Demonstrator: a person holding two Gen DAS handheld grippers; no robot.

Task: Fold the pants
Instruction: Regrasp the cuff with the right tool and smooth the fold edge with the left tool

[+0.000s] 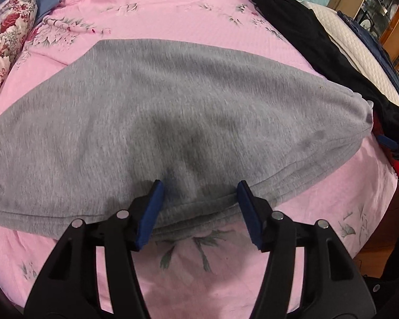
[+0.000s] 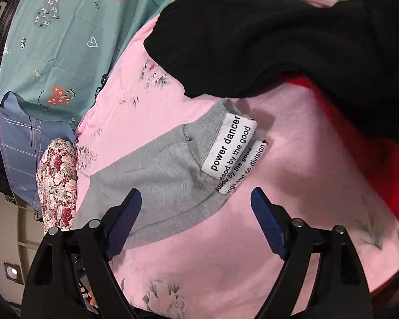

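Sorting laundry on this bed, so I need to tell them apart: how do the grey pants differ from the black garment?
The grey pants are light heather grey; the black garment is solid black. The pants lie flat in the middle of the pink sheet; the black garment is bunched at its edge. The pants' cuff carries white printed labels; no label shows on the black one. Both rest on the sheet, in neither gripper.

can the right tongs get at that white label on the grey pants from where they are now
Probably yes: the right tongs stand open just short of the white label, which lies exposed on the grey pants, nothing covering it.
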